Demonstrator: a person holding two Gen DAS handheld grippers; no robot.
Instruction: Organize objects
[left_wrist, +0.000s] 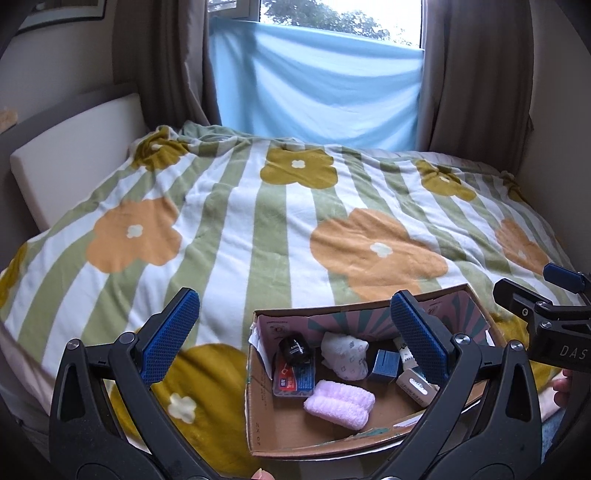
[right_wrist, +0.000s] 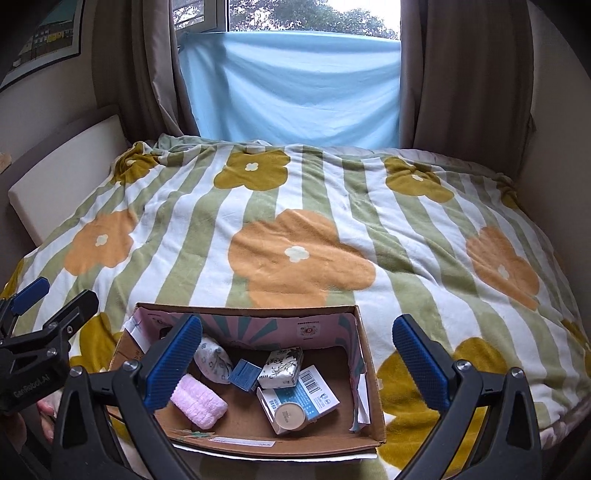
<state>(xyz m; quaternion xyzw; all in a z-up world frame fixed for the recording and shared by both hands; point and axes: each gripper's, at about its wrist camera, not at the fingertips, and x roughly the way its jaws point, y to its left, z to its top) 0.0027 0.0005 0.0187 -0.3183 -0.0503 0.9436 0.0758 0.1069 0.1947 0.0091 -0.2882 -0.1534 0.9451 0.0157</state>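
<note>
An open cardboard box (left_wrist: 258, 417) (right_wrist: 369, 406) sits on the near edge of the bed. It holds a rolled pink towel (left_wrist: 338, 403) (right_wrist: 197, 400), a white patterned bundle (left_wrist: 345, 354) (right_wrist: 212, 356), a small blue box (left_wrist: 386, 364) (right_wrist: 243, 373), a black jar (left_wrist: 295, 349), a red and blue packet (left_wrist: 293, 384), a tissue pack (right_wrist: 280, 367), a white and blue carton (right_wrist: 314, 391) and a round cream lid (right_wrist: 290, 413). My left gripper (left_wrist: 295, 336) is open and empty above the box's left part. My right gripper (right_wrist: 297, 360) is open and empty above the box.
The bed carries a green-and-white striped blanket with orange and mustard flowers (left_wrist: 258, 221) (right_wrist: 295, 240). A cream headboard (left_wrist: 70, 158) stands at the left. Brown curtains and a blue cloth (left_wrist: 317, 85) cover the window behind. Walls close both sides.
</note>
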